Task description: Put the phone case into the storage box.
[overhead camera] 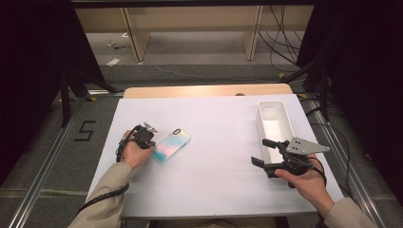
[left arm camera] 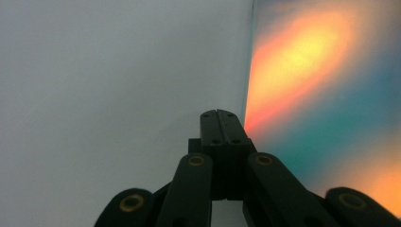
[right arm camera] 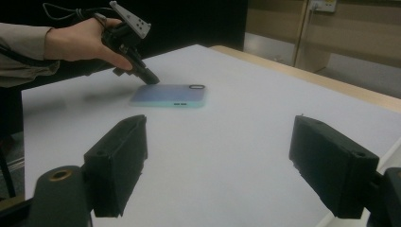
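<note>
A phone (overhead camera: 171, 145) in a pastel teal, pink and orange case lies flat on the white table sheet (overhead camera: 209, 180), left of centre. My left gripper (overhead camera: 152, 144) is shut with nothing in it, its tips pointing down at the phone's left edge. The left gripper view has the closed jaws (left arm camera: 220, 114) on the line where the white sheet meets the coloured phone (left arm camera: 321, 71). My right gripper (overhead camera: 263, 152) is held open at the right and is empty. It points left across the table at the phone (right arm camera: 170, 94) and the left gripper (right arm camera: 152, 80); its pads (right arm camera: 118, 161) stand wide apart.
A long white bin (overhead camera: 275, 121) stands at the back right of the sheet, just behind the right gripper. The table's wooden back edge (overhead camera: 204, 90) lies beyond the sheet. Cables and wooden furniture legs are on the floor further off.
</note>
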Demonstrator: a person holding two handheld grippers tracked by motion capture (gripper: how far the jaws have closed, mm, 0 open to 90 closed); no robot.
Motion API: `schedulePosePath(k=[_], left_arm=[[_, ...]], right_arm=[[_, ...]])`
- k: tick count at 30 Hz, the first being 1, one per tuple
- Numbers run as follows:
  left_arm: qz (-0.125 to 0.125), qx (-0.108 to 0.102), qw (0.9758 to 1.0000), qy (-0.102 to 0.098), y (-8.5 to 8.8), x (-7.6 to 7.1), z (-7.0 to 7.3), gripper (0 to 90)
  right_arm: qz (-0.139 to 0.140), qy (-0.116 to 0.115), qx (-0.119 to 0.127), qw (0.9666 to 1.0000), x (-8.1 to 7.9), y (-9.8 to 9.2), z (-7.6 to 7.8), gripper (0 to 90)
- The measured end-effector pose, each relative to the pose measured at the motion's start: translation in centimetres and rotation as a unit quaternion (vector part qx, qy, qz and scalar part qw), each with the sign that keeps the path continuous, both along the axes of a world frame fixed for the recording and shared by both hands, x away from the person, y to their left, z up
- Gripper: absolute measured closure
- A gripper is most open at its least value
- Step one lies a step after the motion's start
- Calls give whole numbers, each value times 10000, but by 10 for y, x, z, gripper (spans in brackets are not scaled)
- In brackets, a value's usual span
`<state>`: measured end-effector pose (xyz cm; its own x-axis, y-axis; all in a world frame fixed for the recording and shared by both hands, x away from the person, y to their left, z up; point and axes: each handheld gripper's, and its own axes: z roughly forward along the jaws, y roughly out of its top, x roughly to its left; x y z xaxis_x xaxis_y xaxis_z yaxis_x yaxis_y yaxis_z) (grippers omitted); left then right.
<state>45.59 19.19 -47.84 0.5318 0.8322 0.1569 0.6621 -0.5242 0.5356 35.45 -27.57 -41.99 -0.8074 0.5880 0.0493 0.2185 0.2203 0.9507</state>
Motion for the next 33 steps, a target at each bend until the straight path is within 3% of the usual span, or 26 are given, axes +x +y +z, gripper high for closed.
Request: schedulePosePath(k=[3,7,9,10,13,14,15,16,17,19,21,22,24,25,27,29,33], left_arm=[[59,-55,10000,-23,2,0,0,884],[183,-155,9997,6,5,0,2,761],[265,-212,9994,-87,7,1,6,670],[310,-255,9991,-157,7,2,8,670],[376,-456,9974,-408,8,2,20,546],[314,-667,9957,-556,6,2,27,470],[314,-667,9957,-556,6,2,27,424],[231,-847,9945,-569,3,1,34,364],[190,-870,9944,-562,1,1,36,307],[75,-795,9957,-459,-5,0,39,178],[19,-750,9963,-414,-8,-1,40,112],[-45,-675,9969,-403,-12,-1,41,112],[-251,-456,9983,-258,-22,-1,39,9],[-251,-456,9983,-258,-22,-1,39,0],[-429,-212,9988,-129,-31,0,37,0],[-492,-98,9987,-112,-37,2,35,0],[-503,-58,9987,-65,-42,6,34,0]], right_arm=[[-15,-9,0,10000,0,0,0,210],[-16,-3,0,10000,0,0,0,210],[-18,-23,11,10000,0,0,0,210],[-17,-17,15,10000,0,0,0,210],[-15,-11,21,10000,0,0,0,210],[-13,-17,29,10000,0,0,1,210],[-13,-17,29,10000,0,0,1,210],[-14,-16,37,10000,0,0,1,210],[-14,-19,38,10000,0,0,1,209],[-21,-17,39,10000,0,0,1,209],[-22,-22,40,10000,0,0,1,209],[-22,-22,40,10000,0,0,1,209],[-22,0,36,10000,0,0,1,209],[-22,0,36,10000,0,0,1,209],[-22,-6,38,10000,0,0,1,209],[-24,-4,40,10000,0,0,1,209],[-27,-5,39,10000,0,0,1,209]])
